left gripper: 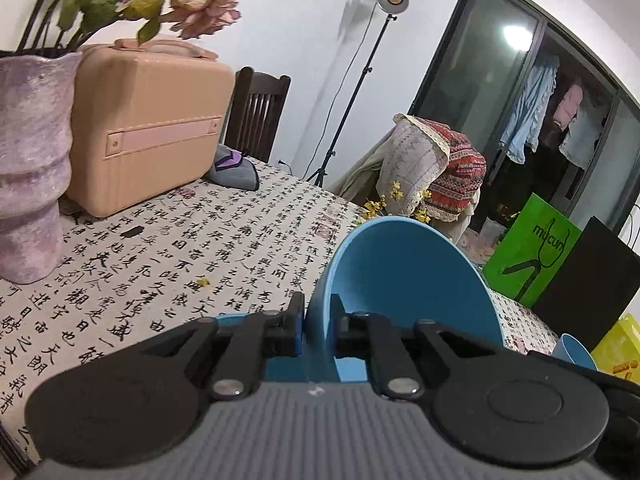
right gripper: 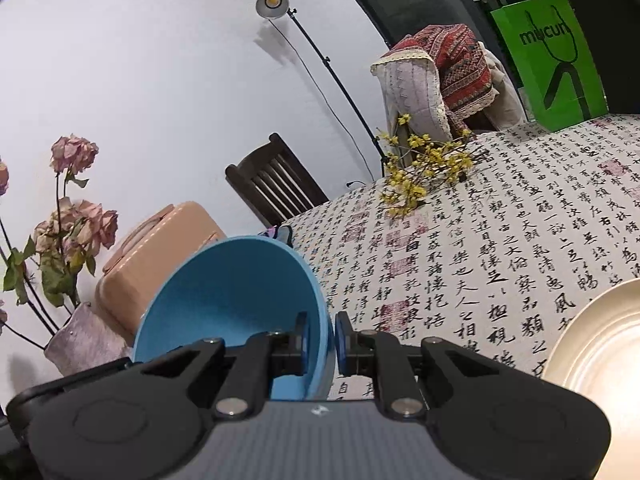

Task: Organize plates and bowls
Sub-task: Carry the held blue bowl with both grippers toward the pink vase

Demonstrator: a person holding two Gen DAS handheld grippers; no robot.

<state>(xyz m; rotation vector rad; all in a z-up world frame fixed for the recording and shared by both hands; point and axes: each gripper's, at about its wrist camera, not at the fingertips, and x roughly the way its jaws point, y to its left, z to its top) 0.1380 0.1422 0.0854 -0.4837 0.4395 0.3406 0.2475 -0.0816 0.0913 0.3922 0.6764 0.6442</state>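
In the left wrist view my left gripper [left gripper: 318, 312] is shut on the rim of a blue bowl [left gripper: 404, 280], which tilts up above the tablecloth and opens toward the camera. A second blue bowl's edge [left gripper: 572, 350] peeks in at the lower right. In the right wrist view my right gripper [right gripper: 322, 328] is shut on the right rim of a blue bowl [right gripper: 232, 292], held tilted over the table with its hollow facing the camera. A cream plate [right gripper: 600, 360] lies on the table at the lower right, partly cut off by the frame edge.
A table covered by a calligraphy-print cloth [left gripper: 192, 240] carries a peach case [left gripper: 148, 128], a mauve vase of dried roses [left gripper: 28, 168], a grey pouch [left gripper: 236, 168], yellow flower sprigs [right gripper: 424, 168] and a green bag [right gripper: 552, 60]. Chairs [right gripper: 276, 180] and a lamp stand [left gripper: 352, 92] stand beyond.
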